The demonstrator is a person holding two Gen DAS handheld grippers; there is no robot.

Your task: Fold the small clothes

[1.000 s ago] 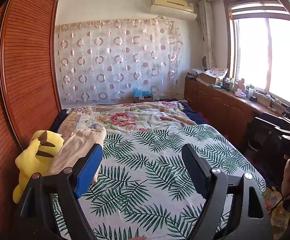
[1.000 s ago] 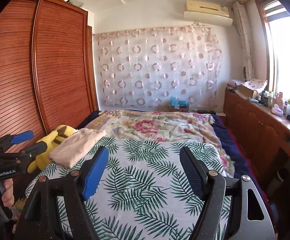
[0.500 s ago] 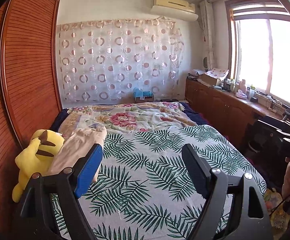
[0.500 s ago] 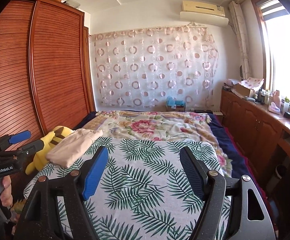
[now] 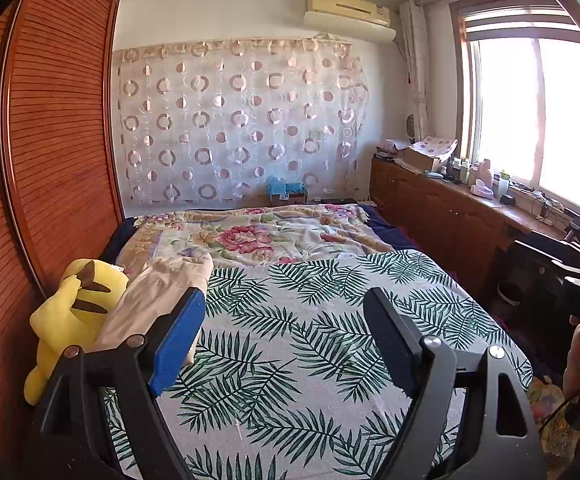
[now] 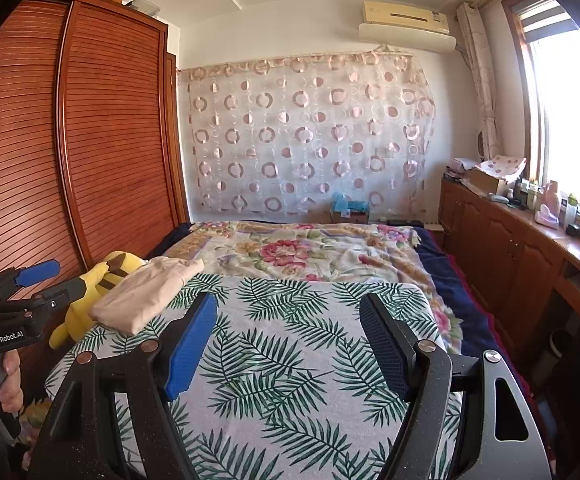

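A folded beige garment (image 5: 157,300) (image 6: 145,294) lies at the left edge of the bed on the palm-leaf sheet (image 5: 310,340) (image 6: 290,340), against a yellow plush toy (image 5: 73,312) (image 6: 97,292). My left gripper (image 5: 285,332) is open and empty, held above the sheet, with its blue finger in front of the garment. My right gripper (image 6: 287,332) is open and empty above the middle of the sheet. The left gripper also shows at the left edge of the right wrist view (image 6: 21,292), and the right gripper at the right edge of the left wrist view (image 5: 570,276).
A floral blanket (image 5: 257,236) (image 6: 302,248) covers the far half of the bed. A slatted wooden wardrobe (image 5: 49,160) (image 6: 69,140) stands close on the left. A low wooden cabinet (image 5: 450,220) (image 6: 510,248) with clutter runs under the window on the right.
Both grippers have tilted up and drawn back slightly, so the bed sits lower in both views. Both stay open and empty. The garment has not moved.
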